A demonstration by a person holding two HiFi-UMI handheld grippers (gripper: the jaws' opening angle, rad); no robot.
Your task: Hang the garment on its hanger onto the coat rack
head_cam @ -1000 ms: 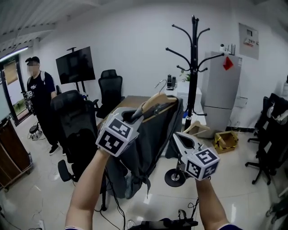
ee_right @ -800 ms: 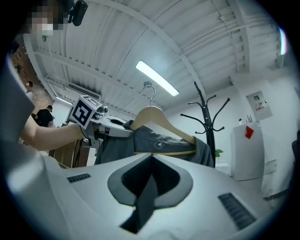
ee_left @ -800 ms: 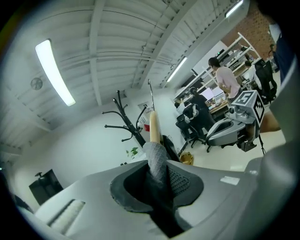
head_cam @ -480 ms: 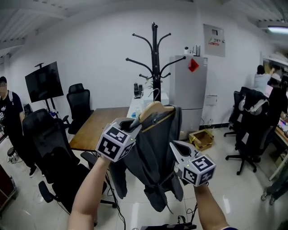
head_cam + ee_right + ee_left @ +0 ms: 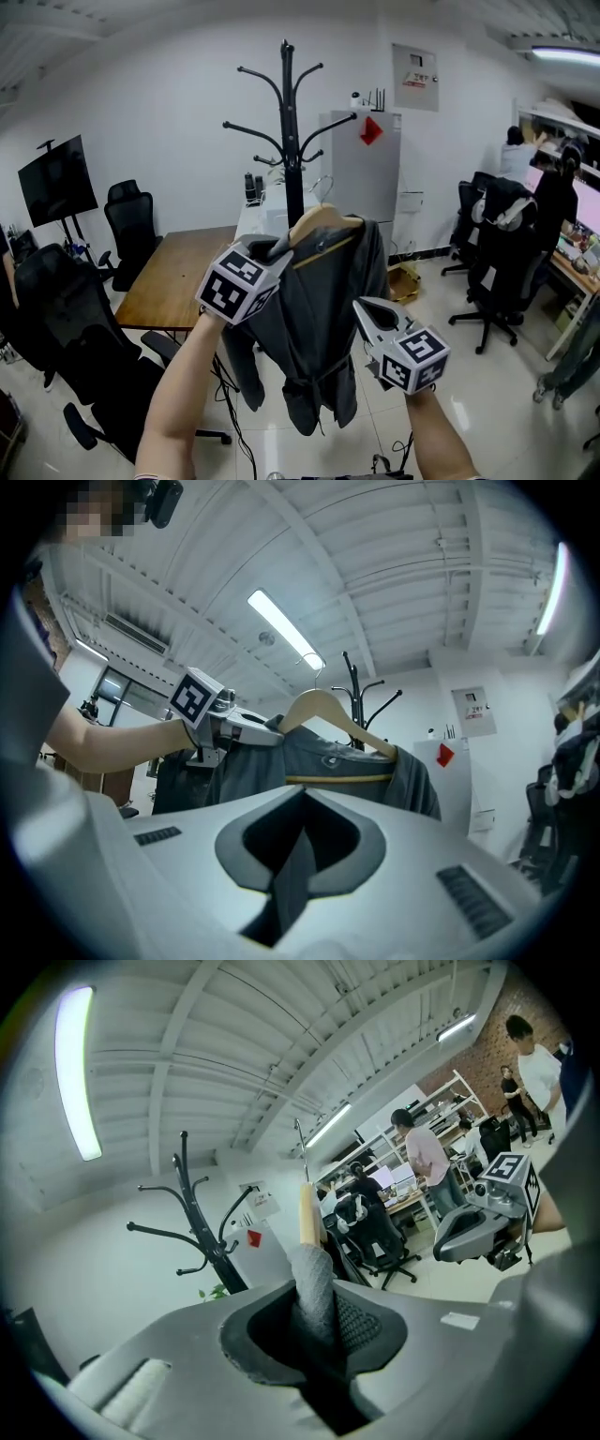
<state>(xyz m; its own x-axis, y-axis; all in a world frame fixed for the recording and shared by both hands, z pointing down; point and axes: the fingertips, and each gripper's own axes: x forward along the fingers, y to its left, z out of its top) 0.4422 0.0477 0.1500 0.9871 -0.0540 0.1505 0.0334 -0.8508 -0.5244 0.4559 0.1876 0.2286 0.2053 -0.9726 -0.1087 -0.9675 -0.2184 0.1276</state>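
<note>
Now the left gripper (image 5: 277, 247) has its jaws clamped on one shoulder of the garment (image 5: 319, 309), which is draped over its wooden hanger (image 5: 323, 221) and held up in front of the coat rack (image 5: 290, 131). The right gripper (image 5: 362, 308) hovers beside it, jaws together and empty.

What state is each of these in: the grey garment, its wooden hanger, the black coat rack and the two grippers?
grey garment: draped on its hanger, hanging free in the air.
wooden hanger: carried by one end, hook not on the rack.
black metal coat rack: upright, hooks bare.
left gripper: shut on the grey garment over the hanger's end.
right gripper: shut, empty.
</note>
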